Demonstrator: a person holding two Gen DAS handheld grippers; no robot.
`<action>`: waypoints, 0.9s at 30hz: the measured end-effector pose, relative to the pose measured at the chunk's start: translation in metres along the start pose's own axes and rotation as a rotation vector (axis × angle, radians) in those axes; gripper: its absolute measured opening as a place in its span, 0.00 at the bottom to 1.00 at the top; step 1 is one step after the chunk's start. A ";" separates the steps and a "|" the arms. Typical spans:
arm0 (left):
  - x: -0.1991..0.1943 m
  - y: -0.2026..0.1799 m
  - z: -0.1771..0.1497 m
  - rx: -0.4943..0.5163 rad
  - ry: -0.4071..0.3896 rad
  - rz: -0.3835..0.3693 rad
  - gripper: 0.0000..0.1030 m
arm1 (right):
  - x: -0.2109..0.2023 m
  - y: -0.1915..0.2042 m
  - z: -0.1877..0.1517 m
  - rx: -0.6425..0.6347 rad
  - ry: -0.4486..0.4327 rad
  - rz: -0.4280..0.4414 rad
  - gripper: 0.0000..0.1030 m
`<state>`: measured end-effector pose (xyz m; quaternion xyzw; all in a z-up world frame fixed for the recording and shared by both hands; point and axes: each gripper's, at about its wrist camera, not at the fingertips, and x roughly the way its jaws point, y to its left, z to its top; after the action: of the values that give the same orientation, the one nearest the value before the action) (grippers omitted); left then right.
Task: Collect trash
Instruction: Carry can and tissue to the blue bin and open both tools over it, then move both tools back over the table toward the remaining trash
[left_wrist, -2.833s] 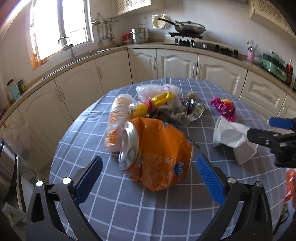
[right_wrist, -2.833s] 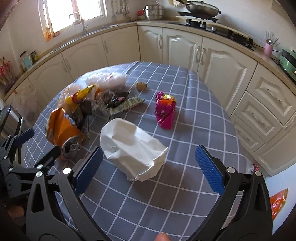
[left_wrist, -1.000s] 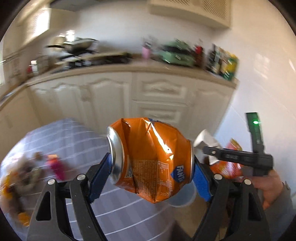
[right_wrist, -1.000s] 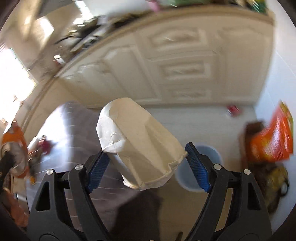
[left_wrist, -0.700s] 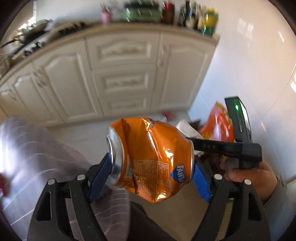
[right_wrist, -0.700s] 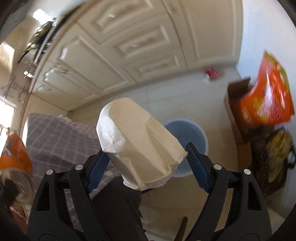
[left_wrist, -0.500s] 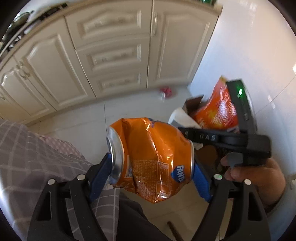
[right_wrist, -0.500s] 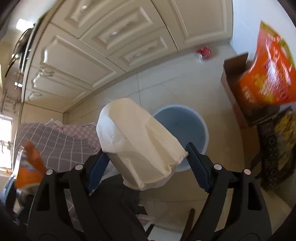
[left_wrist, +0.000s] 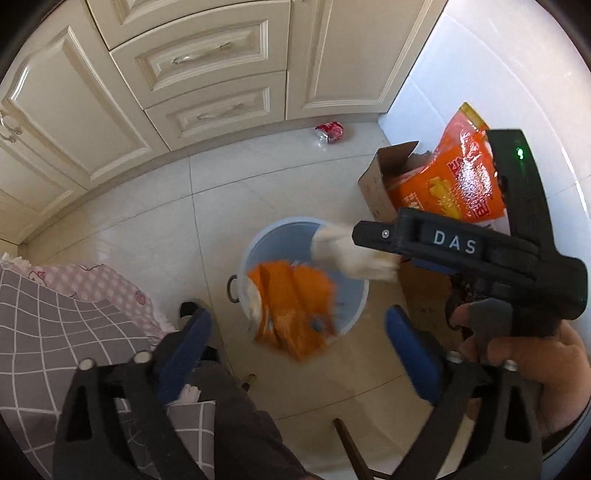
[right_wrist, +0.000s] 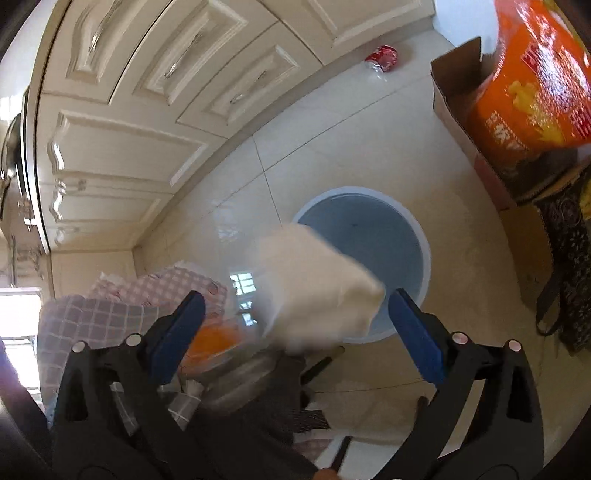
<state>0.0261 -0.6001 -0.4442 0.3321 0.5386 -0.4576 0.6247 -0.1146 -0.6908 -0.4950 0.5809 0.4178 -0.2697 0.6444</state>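
Both grippers hang over a light blue bin (left_wrist: 358, 306) on the tiled floor, also in the right wrist view (right_wrist: 421, 236). My left gripper (left_wrist: 295, 332) is open; the crushed orange can (left_wrist: 295, 302) is blurred, falling free between its jaws toward the bin. My right gripper (right_wrist: 295, 325) is open; the crumpled white paper cup (right_wrist: 317, 280) is blurred, falling free, and also shows in the left wrist view (left_wrist: 347, 251). The right gripper's body (left_wrist: 461, 254) crosses the left wrist view at right.
A cardboard box (left_wrist: 384, 184) with an orange bag (left_wrist: 458, 177) stands right of the bin. A red can (left_wrist: 330, 131) lies by the cream cabinets (left_wrist: 203, 74). The checked tablecloth's edge (left_wrist: 55, 325) hangs at left. A dark patterned bag (right_wrist: 569, 258) sits at right.
Both grippers opened over the bin. The orange can and the white paper cup left the jaws and are dropping.
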 end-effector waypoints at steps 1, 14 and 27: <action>0.000 0.001 0.001 -0.008 0.006 -0.001 0.91 | -0.001 0.001 -0.001 -0.005 -0.006 -0.007 0.94; -0.056 0.005 -0.003 -0.054 -0.130 0.030 0.92 | -0.050 0.024 -0.017 -0.062 -0.118 -0.031 0.94; -0.176 0.014 -0.041 -0.079 -0.384 0.062 0.92 | -0.138 0.103 -0.060 -0.229 -0.272 -0.005 0.94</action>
<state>0.0242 -0.5205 -0.2817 0.2302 0.4167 -0.4716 0.7423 -0.1121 -0.6325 -0.3225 0.4606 0.3562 -0.2981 0.7564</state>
